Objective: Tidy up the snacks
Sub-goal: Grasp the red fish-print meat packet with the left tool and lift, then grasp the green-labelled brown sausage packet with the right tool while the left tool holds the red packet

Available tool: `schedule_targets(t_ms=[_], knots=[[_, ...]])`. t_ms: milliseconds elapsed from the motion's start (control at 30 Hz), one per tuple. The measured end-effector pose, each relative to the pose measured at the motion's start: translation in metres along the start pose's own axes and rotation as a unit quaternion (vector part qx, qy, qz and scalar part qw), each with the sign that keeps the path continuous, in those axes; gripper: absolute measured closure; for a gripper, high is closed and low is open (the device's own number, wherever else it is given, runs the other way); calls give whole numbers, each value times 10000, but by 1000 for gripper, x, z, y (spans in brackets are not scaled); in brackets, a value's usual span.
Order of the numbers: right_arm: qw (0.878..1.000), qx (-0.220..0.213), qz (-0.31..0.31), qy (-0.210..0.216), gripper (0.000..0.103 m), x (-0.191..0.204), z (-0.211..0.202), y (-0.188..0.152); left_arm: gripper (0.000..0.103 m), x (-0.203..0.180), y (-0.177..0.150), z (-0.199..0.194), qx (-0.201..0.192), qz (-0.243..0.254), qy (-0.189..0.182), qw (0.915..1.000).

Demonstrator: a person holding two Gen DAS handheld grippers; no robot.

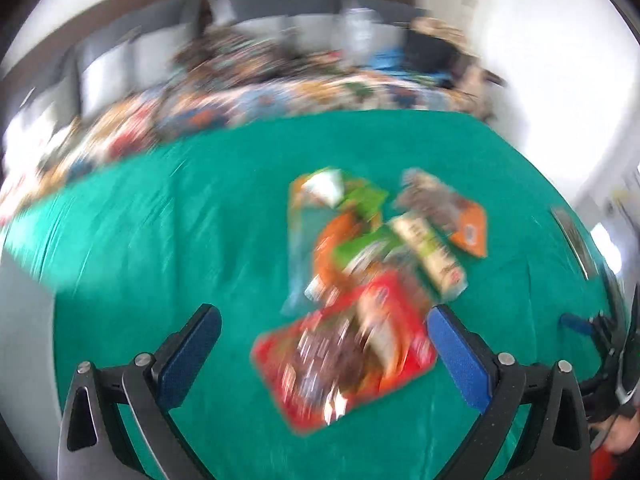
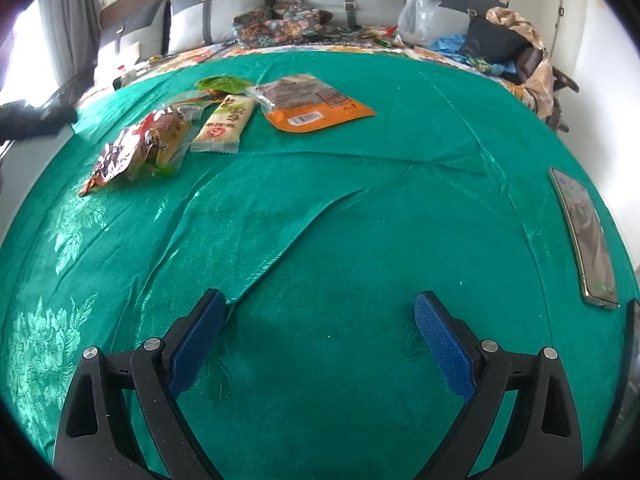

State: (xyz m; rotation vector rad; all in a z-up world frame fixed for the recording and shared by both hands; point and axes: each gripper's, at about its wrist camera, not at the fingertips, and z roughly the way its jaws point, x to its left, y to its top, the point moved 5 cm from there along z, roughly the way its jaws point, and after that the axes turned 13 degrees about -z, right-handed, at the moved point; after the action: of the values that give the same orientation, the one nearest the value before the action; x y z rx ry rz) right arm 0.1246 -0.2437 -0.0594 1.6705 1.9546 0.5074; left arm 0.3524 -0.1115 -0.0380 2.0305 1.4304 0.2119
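- Left gripper (image 1: 324, 322) spread wide, nothing held, hovering over the red snack packet (image 1: 344, 356) on the green cloth (image 1: 160, 240).
- Left view badly blurred.
- Right gripper (image 2: 320, 312) wide open too, empty, above bare cloth.
- Snack pile well ahead, upper left: cream bar (image 2: 224, 124) beside orange pouch (image 2: 312, 104).
- Phone (image 2: 584, 236) lying at right edge.

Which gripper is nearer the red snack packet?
Left. The left gripper is open right over the red snack packet, which lies between its fingers. The right gripper is open over bare green cloth, the packet far ahead to its left.
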Motion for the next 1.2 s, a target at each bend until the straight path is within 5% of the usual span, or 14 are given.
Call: schedule_targets(t_ms=[100, 200, 367, 567, 700, 767, 833, 933, 1033, 1067, 1100, 1133, 1167, 1200], knots=[[10000, 1, -10, -12, 6, 0, -1, 0, 1, -8, -1, 40, 700, 400, -128, 9967], [10000, 1, -11, -13, 6, 0, -1, 0, 2, 5, -21, 62, 1775, 11, -502, 9828], [10000, 0, -16, -20, 6, 0, -2, -2, 1, 5, -46, 28, 2172, -336, -1486, 9642], [10000, 0, -22, -28, 6, 1, -2, -2, 1, -21, -68, 30, 2367, 752, -936, 9641], [10000, -1, -25, -31, 6, 1, -2, -2, 0, -43, -103, 27, 2382, 2522, -215, 9377], [10000, -1, -26, -32, 6, 1, -2, -2, 0, -47, -112, 19, 2291, 2788, -290, 9322], [10000, -2, -28, -34, 6, 1, -2, -2, 3, -43, -112, 18, 2263, 2591, -302, 9385], [10000, -3, -29, -36, 6, 1, -2, -2, 29, -37, -98, 12, 1897, 2160, -265, 9574], [10000, -3, -28, -33, 6, 1, -2, -3, 38, -26, -94, 4, 1738, 1691, -169, 9700], [10000, -5, -26, -31, 6, 1, -2, -3, 55, -20, -96, -3, 1638, 1482, -190, 9751], [10000, -7, -21, -22, 5, 1, -2, -2, 57, -12, -94, -12, 1530, 1144, -288, 9812], [10000, -11, -13, -9, 5, 1, -2, -2, 74, -2, -94, -22, 1379, 766, -307, 9870], [10000, -16, -2, 7, 5, 1, -2, -2, 102, 11, -92, -33, 1237, 438, -332, 9908], [10000, -26, 10, 31, 5, 0, -2, -3, 101, 20, -95, -42, 1207, 44, -409, 9918]])
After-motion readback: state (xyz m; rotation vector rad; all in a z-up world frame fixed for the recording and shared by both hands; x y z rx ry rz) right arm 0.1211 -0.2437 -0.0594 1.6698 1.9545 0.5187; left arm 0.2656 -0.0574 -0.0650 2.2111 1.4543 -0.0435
